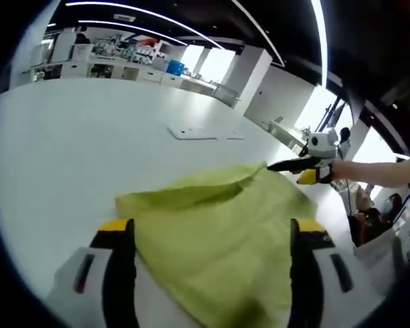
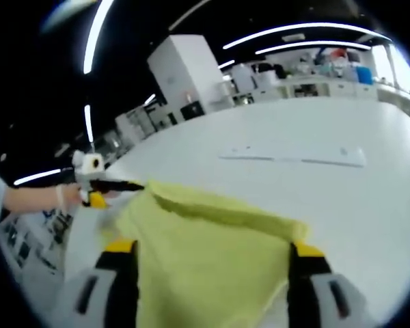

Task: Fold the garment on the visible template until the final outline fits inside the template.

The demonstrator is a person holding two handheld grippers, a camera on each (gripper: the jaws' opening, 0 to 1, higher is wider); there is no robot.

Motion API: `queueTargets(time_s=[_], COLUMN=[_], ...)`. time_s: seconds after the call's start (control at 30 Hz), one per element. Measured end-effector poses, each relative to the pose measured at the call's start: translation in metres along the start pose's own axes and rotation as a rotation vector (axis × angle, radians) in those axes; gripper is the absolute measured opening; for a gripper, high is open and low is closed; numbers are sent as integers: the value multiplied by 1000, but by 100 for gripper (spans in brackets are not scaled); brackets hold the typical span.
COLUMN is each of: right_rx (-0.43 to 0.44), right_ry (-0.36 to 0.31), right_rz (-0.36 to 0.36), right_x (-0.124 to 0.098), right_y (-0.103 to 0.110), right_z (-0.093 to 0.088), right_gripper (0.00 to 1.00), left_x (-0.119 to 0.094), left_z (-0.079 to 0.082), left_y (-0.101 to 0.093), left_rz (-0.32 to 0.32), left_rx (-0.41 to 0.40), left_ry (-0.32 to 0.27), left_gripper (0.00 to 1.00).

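Yellow-green cloth point(image 1: 225, 232) lies on the white table point(image 1: 75, 150), bunched and partly lifted, running between the two grippers. Well beyond it on the table lies the flat pale template point(image 1: 205, 132), so the cloth is not on the template at all; it sits nearer than it, with bare table between.

The risk, as I judge it, is that one corner slips free. In the left gripper view the right gripper point(image 1: 287, 165) has its tips pressed together at the far right corner of the cloth, apparently pinching it. In the right gripper view the left gripper point(image 2: 126, 186) does the same at the far left corner. Both grips look shallow, at the very edge, so pulling apart or lifting quickly could drop a corner and crumple the fold.

Each view's own jaws rise spread wide at the bottom with cloth lying between them. A hand point(image 2: 68, 196) holds the left gripper low and level, near the table, and the right is held alike.
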State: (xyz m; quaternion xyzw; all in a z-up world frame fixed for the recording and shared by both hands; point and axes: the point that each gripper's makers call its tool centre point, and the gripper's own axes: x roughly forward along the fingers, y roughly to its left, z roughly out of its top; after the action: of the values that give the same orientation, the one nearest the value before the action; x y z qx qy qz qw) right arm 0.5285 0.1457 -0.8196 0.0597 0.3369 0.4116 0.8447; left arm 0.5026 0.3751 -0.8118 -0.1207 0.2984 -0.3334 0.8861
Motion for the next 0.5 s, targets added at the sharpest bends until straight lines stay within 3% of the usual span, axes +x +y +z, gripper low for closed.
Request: queueTargets(time_s=[0.1,0.27,0.5], right_rx=[18,10,1], right_ry=[-7,-3,-4], right_rz=[1,1,-5], right_x=[0,-1,-9], right_y=[0,2,5], right_z=[1,0,-2], right_gripper=[90,90,90], left_x=[3,3,-12], left_z=[3,1,0], left_y=[10,-1,1], left_rz=[11,-1,11], left_rx=[-4,0,-5], left_ry=[3,6,0], left_gripper=[90,91,89])
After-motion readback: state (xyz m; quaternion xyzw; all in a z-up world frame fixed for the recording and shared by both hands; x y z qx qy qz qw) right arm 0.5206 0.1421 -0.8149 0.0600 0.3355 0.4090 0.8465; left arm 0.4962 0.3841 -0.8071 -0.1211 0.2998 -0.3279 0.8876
